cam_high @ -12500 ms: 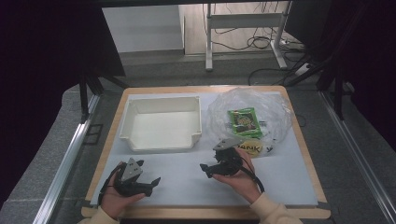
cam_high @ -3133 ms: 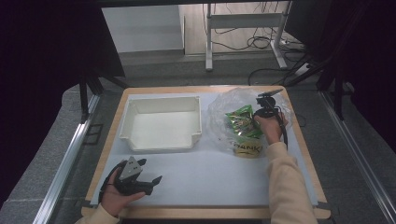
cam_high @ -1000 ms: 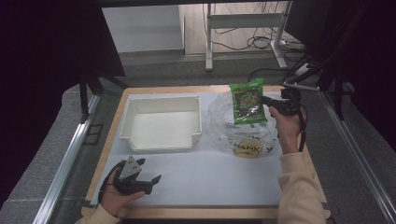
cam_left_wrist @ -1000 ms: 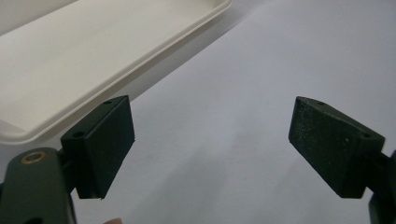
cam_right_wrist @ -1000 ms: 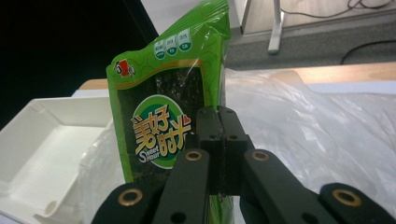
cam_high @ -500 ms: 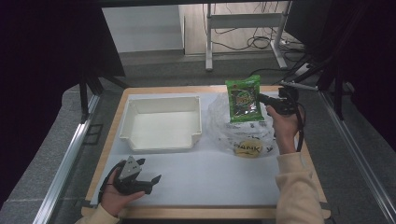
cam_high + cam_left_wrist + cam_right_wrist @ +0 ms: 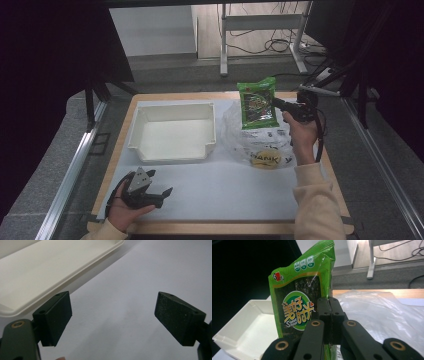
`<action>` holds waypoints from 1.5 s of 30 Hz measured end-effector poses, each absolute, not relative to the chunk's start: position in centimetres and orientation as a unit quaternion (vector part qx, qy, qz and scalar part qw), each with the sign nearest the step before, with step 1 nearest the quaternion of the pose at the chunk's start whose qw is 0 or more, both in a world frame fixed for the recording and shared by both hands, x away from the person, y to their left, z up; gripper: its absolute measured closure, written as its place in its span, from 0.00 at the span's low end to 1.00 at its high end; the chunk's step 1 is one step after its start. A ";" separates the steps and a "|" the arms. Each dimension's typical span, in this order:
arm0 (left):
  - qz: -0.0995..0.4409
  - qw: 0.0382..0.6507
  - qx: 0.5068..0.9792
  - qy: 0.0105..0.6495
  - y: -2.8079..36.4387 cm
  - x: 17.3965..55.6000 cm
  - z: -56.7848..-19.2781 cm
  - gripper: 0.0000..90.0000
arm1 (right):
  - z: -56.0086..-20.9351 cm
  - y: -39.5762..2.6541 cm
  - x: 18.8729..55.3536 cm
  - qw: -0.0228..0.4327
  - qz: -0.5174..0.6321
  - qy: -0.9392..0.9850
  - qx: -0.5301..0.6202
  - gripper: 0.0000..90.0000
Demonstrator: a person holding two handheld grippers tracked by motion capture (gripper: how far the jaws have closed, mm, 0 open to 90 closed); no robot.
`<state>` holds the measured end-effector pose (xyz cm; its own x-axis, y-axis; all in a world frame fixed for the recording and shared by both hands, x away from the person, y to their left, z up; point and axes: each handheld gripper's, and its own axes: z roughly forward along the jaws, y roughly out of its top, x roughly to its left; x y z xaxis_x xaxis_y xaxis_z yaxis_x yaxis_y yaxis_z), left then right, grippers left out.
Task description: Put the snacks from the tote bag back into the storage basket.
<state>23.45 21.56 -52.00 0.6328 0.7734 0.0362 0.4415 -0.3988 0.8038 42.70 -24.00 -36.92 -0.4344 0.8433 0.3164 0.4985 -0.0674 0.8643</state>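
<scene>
Now the right gripper (image 7: 278, 103), clamping the green packet (image 7: 257, 103), has drifted trayward; left gripper (image 7: 162, 194) stays wide.

Left gripper (image 7: 165, 192): black body topped by a grey three-cornered plate (image 7: 138, 180) dotted with small dark fasteners. In the left gripper view its jaws are matte black wedge-shaped blocks with faintly speckled faces and small holes near the upper edges; a brass-ringed screw (image 7: 17, 324) sits at 8 o'clock in that view. Right gripper (image 7: 276, 103): black body with a black cable (image 7: 318, 142) looping along the forearm. In the right gripper view its black link arms carry four brass-ringed pivot screws (image 7: 315, 323), with small dark holes in the jaw blocks. Both forearms wear cream sleeves (image 7: 314, 204).
</scene>
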 end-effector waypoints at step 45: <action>0.207 0.399 0.812 0.374 21.6 23.4 -52.0 0.16 | -37.6 -16.8 43.5 0.108 0.560 0.681 0.459 1.00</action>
